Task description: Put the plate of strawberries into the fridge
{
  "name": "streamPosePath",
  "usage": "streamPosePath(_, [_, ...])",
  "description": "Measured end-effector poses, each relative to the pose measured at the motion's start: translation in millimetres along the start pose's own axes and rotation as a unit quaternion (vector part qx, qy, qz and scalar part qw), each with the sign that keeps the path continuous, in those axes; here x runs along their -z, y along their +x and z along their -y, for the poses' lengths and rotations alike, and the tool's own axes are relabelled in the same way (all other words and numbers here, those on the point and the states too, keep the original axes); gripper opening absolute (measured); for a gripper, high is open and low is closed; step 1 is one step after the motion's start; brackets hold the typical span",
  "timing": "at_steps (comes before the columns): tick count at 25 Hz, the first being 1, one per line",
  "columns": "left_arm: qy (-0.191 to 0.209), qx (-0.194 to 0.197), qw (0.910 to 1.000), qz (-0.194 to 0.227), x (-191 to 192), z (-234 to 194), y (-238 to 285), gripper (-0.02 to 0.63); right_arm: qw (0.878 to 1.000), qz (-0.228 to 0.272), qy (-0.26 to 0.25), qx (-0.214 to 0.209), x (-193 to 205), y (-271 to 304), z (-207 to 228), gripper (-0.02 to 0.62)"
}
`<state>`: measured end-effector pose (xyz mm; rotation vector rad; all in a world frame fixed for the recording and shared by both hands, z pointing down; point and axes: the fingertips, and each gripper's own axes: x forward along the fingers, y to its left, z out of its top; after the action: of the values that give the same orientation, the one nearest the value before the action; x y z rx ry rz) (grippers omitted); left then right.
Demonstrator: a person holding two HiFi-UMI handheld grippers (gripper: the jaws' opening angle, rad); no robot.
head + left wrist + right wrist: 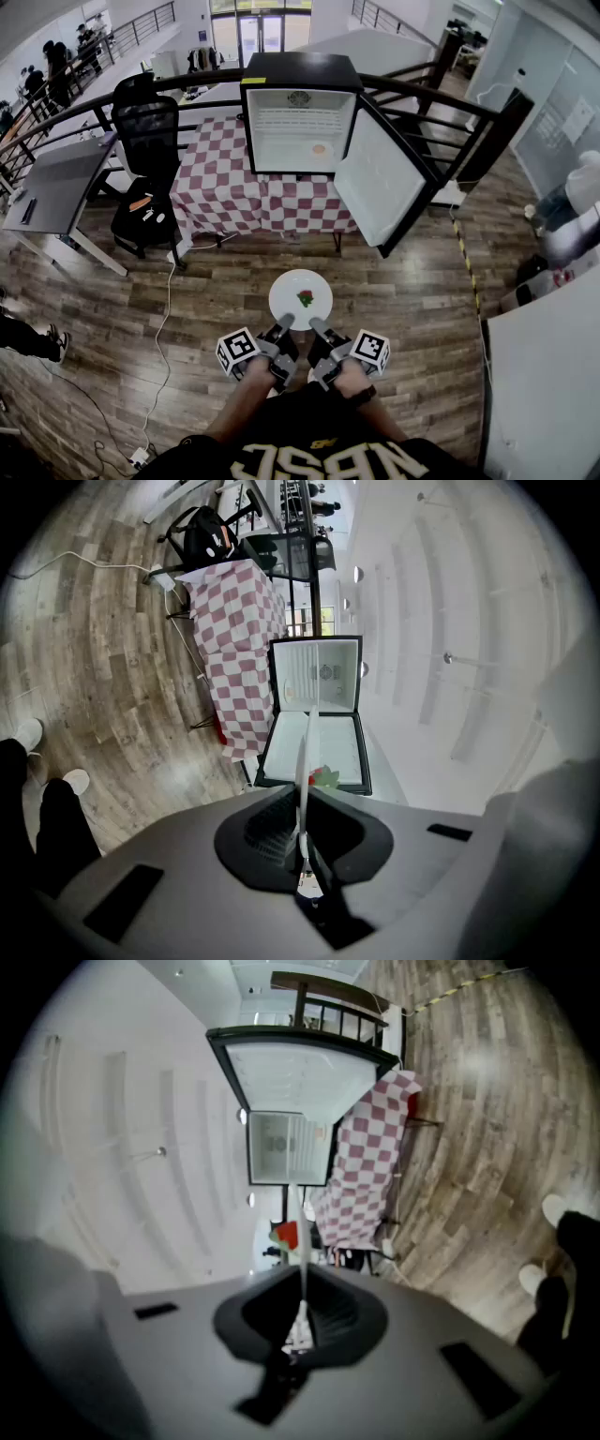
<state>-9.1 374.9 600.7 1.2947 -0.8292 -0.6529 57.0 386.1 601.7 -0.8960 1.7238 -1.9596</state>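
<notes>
A white plate (292, 286) with one strawberry (306, 298) on it is held level above the wooden floor, in front of the person's body. My left gripper (284, 323) is shut on the plate's near-left rim and my right gripper (317, 325) on its near-right rim. In the left gripper view the plate (305, 752) shows edge-on between the jaws, with the strawberry (324, 778) beside it. The right gripper view also shows the plate (301, 1241) edge-on and the strawberry (285, 1234). Farther ahead, the small black fridge (298, 127) stands on a table with its door (375, 183) swung open to the right.
The fridge sits on a table with a red-and-white checked cloth (220, 187). An orange item (319, 148) lies inside the fridge. A black office chair (145, 141) and a grey desk (52, 187) stand at the left, a cable (164, 319) runs over the floor, and railings (441, 94) stand behind.
</notes>
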Motion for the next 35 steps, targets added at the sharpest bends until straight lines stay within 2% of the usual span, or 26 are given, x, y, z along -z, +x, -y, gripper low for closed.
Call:
streamPosePath(6, [-0.006,-0.009,0.9999,0.001,16,-2,7,0.037,1.000,-0.004,0.001,0.007,-10,-14,6,0.031])
streamPosePath(21, [0.016,-0.021,0.9995,0.016,58,3,73,0.037,1.000,-0.014,0.016,-0.017,-84,-43,14,0.031])
streamPosePath(27, [0.002,-0.042,0.9986,0.033,54,-19,75,0.037,0.999,-0.033,0.031,-0.005,-85,-38,30,0.031])
streamPosePath(31, [-0.008,-0.044,0.9988,0.021,53,-23,95,0.037,0.999,-0.024,0.038,0.003,-103,-32,39,0.031])
streamPosePath(35, [-0.008,-0.042,0.9991,0.001,37,-23,124,0.037,0.999,-0.003,0.041,0.001,-126,-13,38,0.031])
